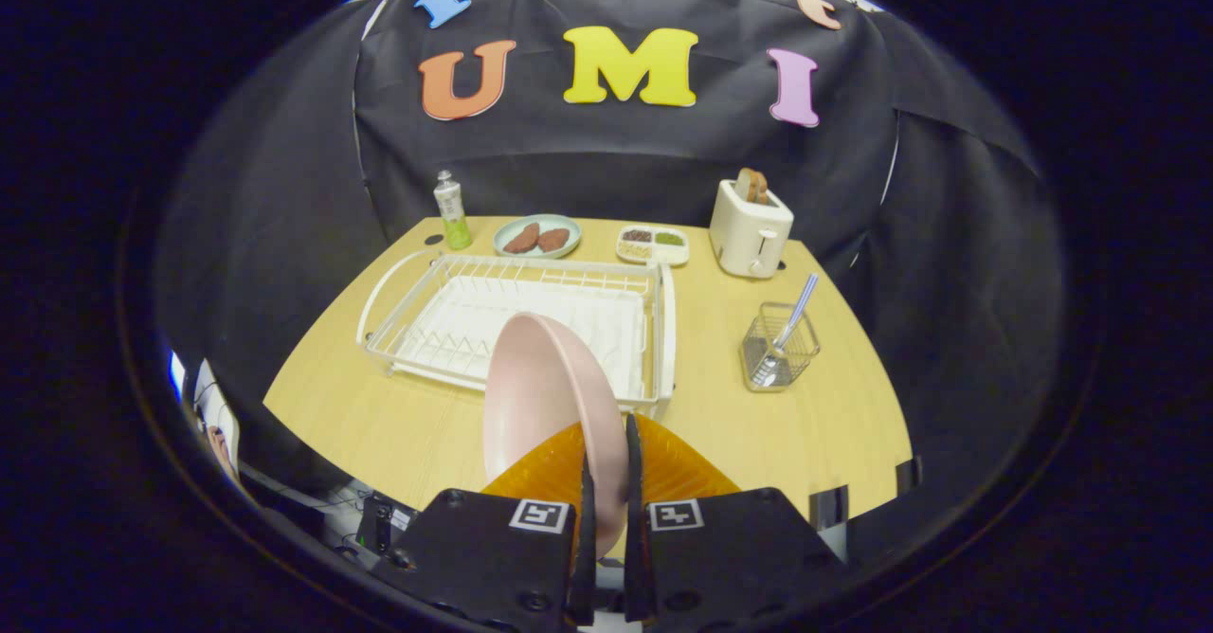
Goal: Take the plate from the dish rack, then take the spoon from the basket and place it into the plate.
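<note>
My gripper is shut on the rim of a pink plate, which stands on edge between the fingers and is lifted above the table. Behind the plate lies the white wire dish rack, with nothing else in it. To the right of the rack stands a small wire basket holding a spoon, handle leaning up to the right. The basket is ahead and to the right of my fingers.
Along the back of the wooden table stand a green bottle, a plate with two brown pieces, a divided dish and a toaster with bread in it. The table's front edge is just below the fingers.
</note>
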Motion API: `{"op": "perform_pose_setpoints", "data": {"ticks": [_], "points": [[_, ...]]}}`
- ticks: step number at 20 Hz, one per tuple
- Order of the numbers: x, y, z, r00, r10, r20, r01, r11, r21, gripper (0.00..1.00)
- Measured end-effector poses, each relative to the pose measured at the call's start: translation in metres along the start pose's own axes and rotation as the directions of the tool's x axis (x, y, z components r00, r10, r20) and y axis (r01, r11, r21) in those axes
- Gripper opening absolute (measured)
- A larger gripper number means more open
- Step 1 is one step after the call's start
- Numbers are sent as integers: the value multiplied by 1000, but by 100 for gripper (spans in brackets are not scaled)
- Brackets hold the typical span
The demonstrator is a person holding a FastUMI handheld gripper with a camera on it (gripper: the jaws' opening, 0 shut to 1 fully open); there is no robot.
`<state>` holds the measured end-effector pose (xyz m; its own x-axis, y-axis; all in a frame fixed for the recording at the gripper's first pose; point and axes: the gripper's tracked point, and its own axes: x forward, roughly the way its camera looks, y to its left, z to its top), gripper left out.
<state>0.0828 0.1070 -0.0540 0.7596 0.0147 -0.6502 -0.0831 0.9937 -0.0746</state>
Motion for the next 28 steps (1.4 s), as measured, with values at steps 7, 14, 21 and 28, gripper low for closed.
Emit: {"op": "perform_pose_setpoints", "data": {"ticks": [7,14,21,28], "points": [[51,5,-50,994,99,-52,-92,987,135,17],[81,-9,-82,980,185,-70,-167,964,209,27],[91,-37,-77,993,117,-6,-113,975,192,27],[93,-75,-47,981,-33,191,10,993,120,93]]}}
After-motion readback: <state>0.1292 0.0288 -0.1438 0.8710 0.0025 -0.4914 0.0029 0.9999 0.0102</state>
